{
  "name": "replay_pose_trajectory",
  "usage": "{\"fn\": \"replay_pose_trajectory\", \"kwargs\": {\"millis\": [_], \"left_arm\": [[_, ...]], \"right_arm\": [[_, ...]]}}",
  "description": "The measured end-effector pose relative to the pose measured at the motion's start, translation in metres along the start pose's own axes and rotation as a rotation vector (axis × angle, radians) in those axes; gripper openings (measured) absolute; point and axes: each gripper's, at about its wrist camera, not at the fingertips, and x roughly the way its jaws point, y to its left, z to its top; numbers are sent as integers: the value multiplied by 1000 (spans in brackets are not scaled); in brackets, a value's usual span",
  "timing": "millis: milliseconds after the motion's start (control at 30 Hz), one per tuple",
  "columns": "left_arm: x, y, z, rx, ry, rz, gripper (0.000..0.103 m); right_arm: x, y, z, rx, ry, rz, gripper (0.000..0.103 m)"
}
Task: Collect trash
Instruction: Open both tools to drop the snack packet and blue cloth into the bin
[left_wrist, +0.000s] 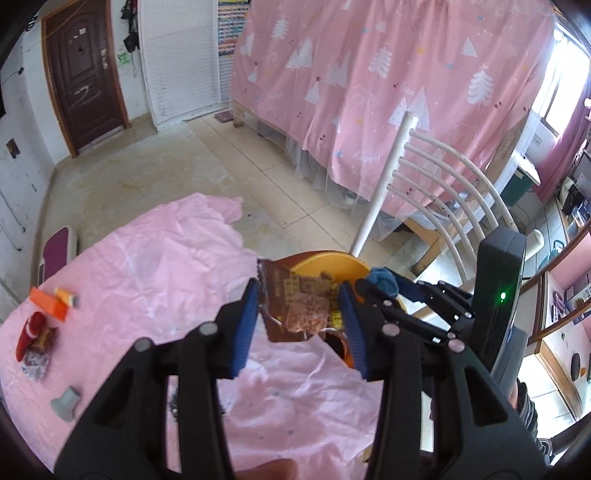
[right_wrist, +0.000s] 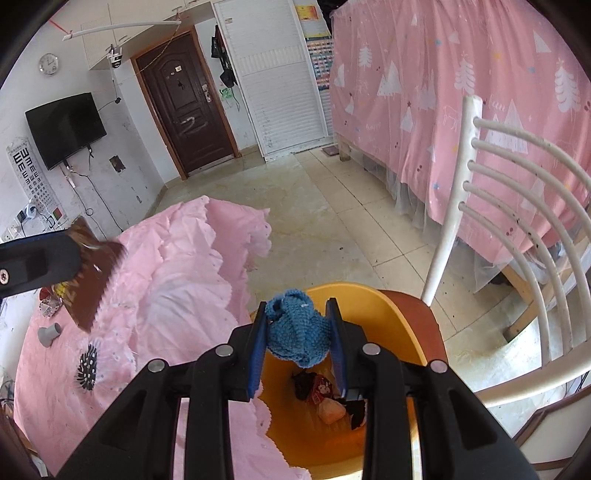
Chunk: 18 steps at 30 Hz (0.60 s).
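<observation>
Over the pink-covered bench, left wrist view:
- Your left claw pinches a brown snack wrapper between its blue pads, held above the bench edge and in front of the orange bin.
- Your right claw shows just beyond it at right, with a blue knitted piece in its tips.
- On the bench at far left: an orange box, a red wrapper, a crumpled silver-and-red wrapper, a grey plastic fitting.
- White chair beyond the bin.

Above the bin, right wrist view:
- Your right claw is closed on the blue knitted piece, hanging over the open orange bin.
- Bin contents: a dark scrap, a red printed packet, a pale pink lump.
- Your left claw enters at left edge with the brown wrapper over the bench.
- Also on the bench: grey fitting, black spiky brush.
</observation>
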Motion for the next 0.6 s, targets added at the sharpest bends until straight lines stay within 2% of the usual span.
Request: {"fn": "replay_pose_trajectory", "kwargs": {"millis": [233, 333, 400, 600], "left_arm": [[30, -24, 9, 34, 43, -3, 42], [35, -27, 10, 42, 52, -5, 42], [35, -26, 10, 38, 54, -4, 42], [25, -8, 10, 4, 40, 3, 42]], "right_arm": [[8, -16, -4, 18, 19, -17, 24], [8, -20, -5, 26, 25, -16, 38], [7, -21, -5, 26, 21, -19, 44], [7, -15, -1, 18, 20, -18, 44]]}}
